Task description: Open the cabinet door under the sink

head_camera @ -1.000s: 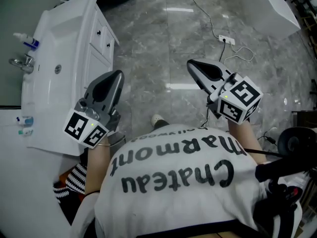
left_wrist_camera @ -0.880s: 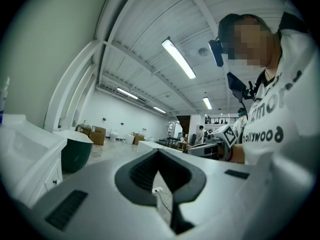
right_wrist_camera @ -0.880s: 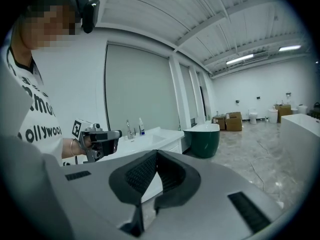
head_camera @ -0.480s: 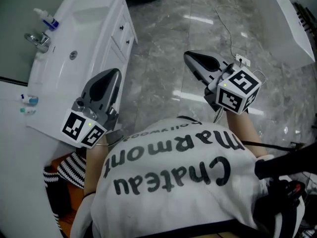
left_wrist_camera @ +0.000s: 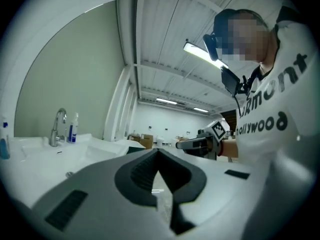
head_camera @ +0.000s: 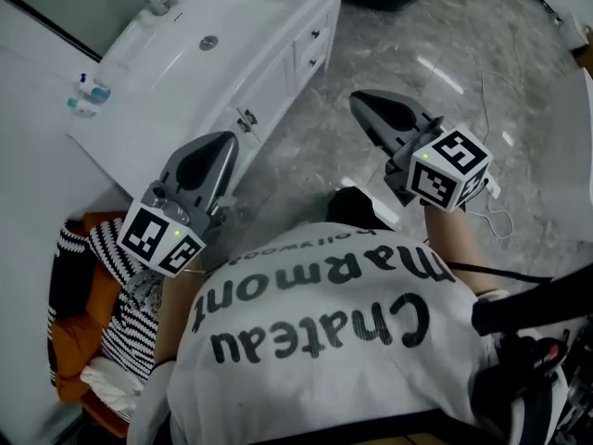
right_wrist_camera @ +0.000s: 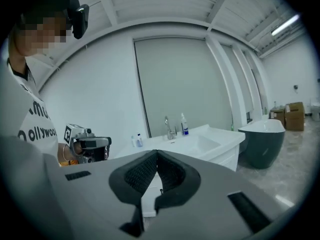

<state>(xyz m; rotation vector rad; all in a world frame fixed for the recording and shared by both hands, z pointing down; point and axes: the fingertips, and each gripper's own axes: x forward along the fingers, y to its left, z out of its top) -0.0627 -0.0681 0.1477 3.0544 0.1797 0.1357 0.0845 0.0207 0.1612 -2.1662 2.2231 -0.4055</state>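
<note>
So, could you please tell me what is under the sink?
A white cabinet sits under the sink, its doors shut, with dark knobs. Its inside is hidden behind those doors.

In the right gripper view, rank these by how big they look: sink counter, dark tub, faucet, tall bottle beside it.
1. sink counter
2. dark tub, which stands farther off, so its true size is unsure
3. faucet and bottle: look alike, not ranked

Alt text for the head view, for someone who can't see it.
From above, a person holds the left gripper and right gripper, both shut and empty, over a marble floor beside a white sink cabinet, doors closed.
</note>
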